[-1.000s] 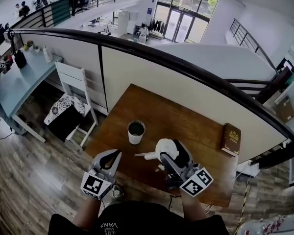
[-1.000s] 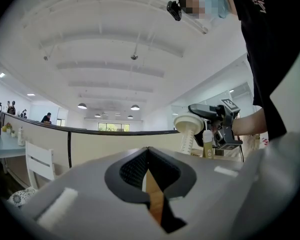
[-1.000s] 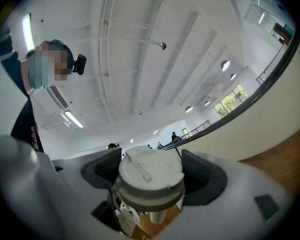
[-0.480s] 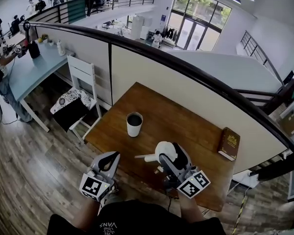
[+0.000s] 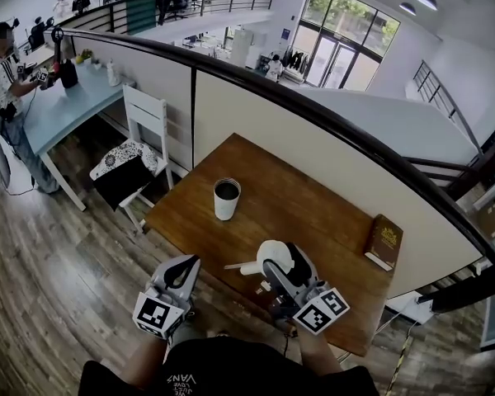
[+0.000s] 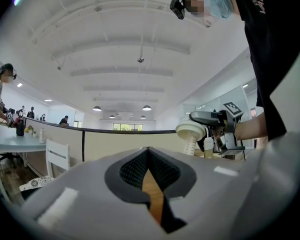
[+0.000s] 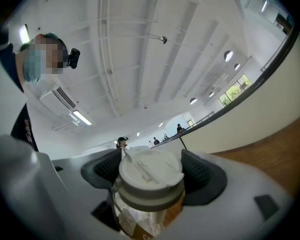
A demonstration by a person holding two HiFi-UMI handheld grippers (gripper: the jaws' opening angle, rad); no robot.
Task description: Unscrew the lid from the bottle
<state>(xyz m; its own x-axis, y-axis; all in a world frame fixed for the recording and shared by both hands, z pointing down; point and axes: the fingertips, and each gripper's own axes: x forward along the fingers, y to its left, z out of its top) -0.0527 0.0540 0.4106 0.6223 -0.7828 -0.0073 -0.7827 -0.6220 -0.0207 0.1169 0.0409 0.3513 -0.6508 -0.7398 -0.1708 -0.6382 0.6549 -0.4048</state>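
A white bottle point(image 5: 227, 199) stands upright and open-topped on the wooden table point(image 5: 313, 213), its inside dark. My right gripper point(image 5: 272, 268) is held near the table's front, shut on the round white lid point(image 5: 271, 254). A ribbed straw point(image 5: 241, 266) sticks out of the lid to the left. In the right gripper view the lid point(image 7: 150, 174) fills the space between the jaws of the gripper point(image 7: 150, 176). The left gripper view shows the lid point(image 6: 192, 130) off to the right. My left gripper point(image 5: 184, 266) hovers past the table's front-left edge, shut and empty point(image 6: 149, 156).
A brown book point(image 5: 386, 240) lies at the table's right edge. A white chair point(image 5: 144, 130) with a patterned cushion stands left of the table. A partition with a dark rail point(image 5: 330, 122) runs behind it. A person stands at a blue desk point(image 5: 66, 106) far left.
The head view has drifted a little, so the table sits slightly differently in frame. Both grippers keep their places and the lid stays in the right one.
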